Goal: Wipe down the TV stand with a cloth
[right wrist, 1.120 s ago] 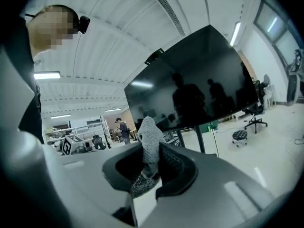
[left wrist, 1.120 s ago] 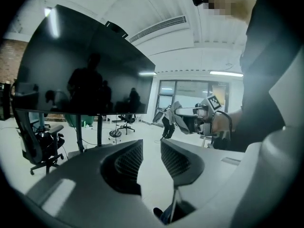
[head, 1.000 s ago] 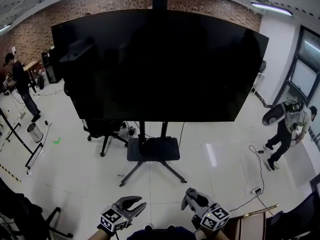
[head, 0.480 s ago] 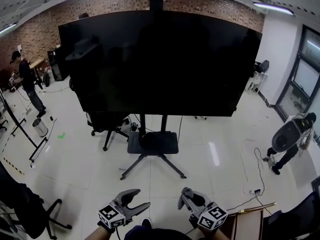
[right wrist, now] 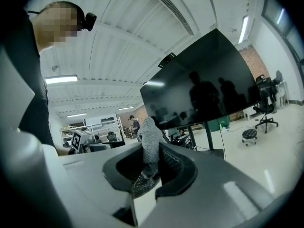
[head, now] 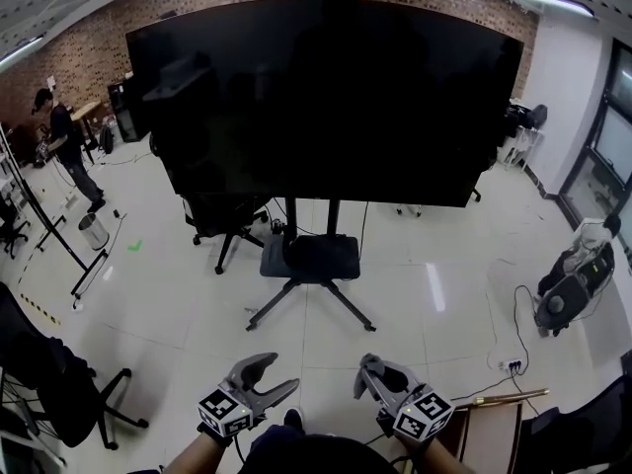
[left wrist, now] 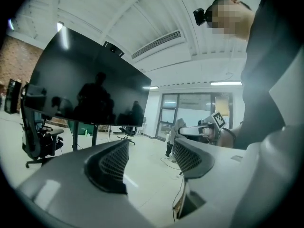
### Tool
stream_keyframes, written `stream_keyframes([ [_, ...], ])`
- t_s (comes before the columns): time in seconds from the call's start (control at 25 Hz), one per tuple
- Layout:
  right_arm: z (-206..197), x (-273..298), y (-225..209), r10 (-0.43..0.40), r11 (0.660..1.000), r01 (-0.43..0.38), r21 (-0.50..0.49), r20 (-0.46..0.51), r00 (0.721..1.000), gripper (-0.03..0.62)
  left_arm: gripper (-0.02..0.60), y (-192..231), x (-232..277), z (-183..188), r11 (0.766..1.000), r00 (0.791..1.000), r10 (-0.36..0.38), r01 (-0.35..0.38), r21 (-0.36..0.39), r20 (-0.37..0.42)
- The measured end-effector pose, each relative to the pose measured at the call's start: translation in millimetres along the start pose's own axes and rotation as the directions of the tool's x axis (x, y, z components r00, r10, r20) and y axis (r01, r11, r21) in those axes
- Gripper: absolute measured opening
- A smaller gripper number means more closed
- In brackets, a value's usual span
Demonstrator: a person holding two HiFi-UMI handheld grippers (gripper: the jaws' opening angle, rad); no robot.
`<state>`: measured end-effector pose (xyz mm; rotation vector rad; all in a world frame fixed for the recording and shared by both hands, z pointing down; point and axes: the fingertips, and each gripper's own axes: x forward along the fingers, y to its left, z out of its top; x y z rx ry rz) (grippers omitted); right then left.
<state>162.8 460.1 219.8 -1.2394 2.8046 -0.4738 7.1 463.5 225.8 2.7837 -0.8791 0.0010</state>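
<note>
My left claw (left wrist: 149,159) stands wide; its jaws have just been opening, and nothing is between them, only floor beyond. My right claw (right wrist: 152,156) is clamped on the grey knitted cloth (right wrist: 151,136), which pokes up from between the jaws. Both claws hang low in front of me, near each other and pointing level. Well ahead on the white tiled floor (head: 178,314) is the TV stand (head: 308,257), a dark shelf above splayed legs, carrying the big black TV (head: 326,97). A black office chair (head: 219,223) sits just behind the stand, to its left. At the far right a person (head: 573,282) seems to be crouching, though that edge is distorted.
</note>
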Motion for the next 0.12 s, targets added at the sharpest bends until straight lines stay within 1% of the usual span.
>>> stream_keyframes([
  [0.12,-5.6,-5.8,4.4,0.005,1.0,-0.005,-0.006,0.005,1.0,0.06,0.327,-4.1,-4.1,-5.2,1.0,1.0,0.01,-0.01,0.005,0.0],
])
